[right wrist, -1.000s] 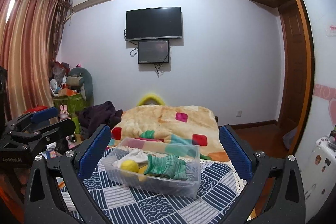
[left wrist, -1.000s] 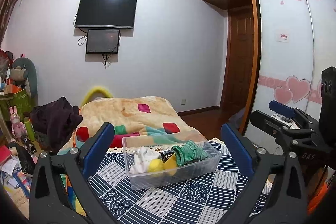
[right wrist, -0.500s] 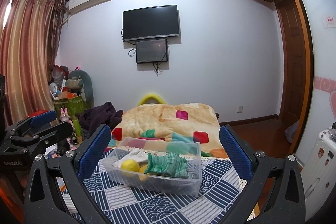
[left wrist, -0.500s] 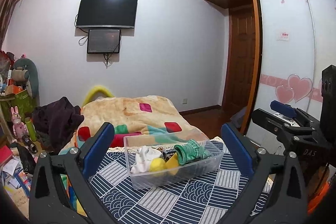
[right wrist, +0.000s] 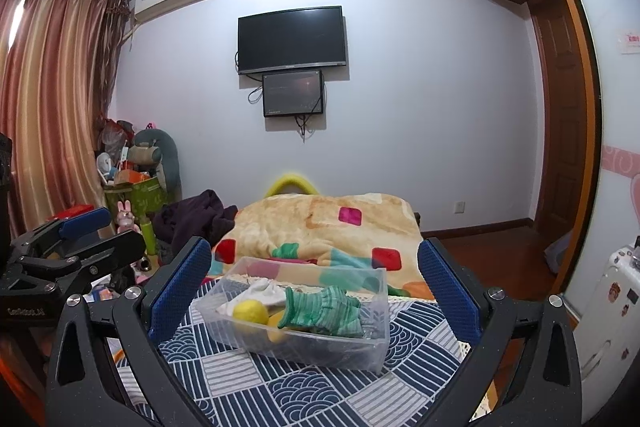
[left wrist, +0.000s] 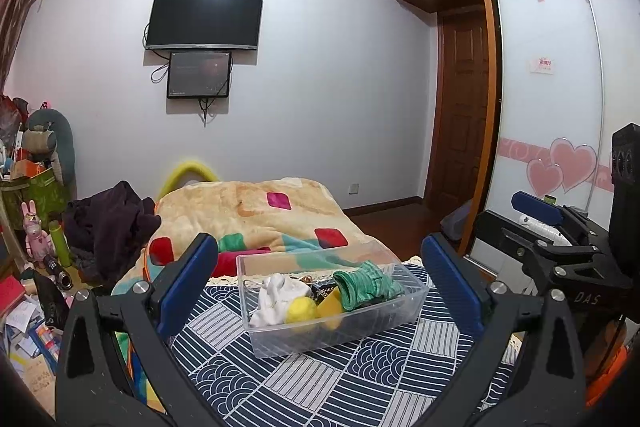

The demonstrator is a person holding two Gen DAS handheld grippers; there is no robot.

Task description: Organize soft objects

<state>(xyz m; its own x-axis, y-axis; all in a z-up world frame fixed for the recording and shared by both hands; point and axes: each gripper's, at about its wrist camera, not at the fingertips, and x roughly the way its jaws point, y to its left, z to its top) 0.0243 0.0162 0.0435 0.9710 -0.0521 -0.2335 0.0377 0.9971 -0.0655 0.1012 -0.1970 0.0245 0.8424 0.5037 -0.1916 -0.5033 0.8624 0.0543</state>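
- Here the bed (left wrist: 256, 211), under its peach blanket, lies well beyond both sets of fingertips, and a patterned cloth (left wrist: 328, 383) covers the surface beneath and between them.
- A clear plastic box (left wrist: 340, 327) sits on that cloth, ahead of and between the fingers of the left gripper (left wrist: 320, 283); in the right wrist view it sits likewise before the right gripper (right wrist: 316, 287).
- Both grippers are spread wide and grasp nothing.
- Inside the box, the green striped sock (right wrist: 324, 311) lies nearest the right fingers, the white sock (left wrist: 280, 295) nearer the left, and a yellow ball (right wrist: 251, 311) between.
- All look light and squashy; I would pinch the green sock at its bunched cuff.
- The box walls are thin and probably slide easily; the room is open above, so come in from the top.
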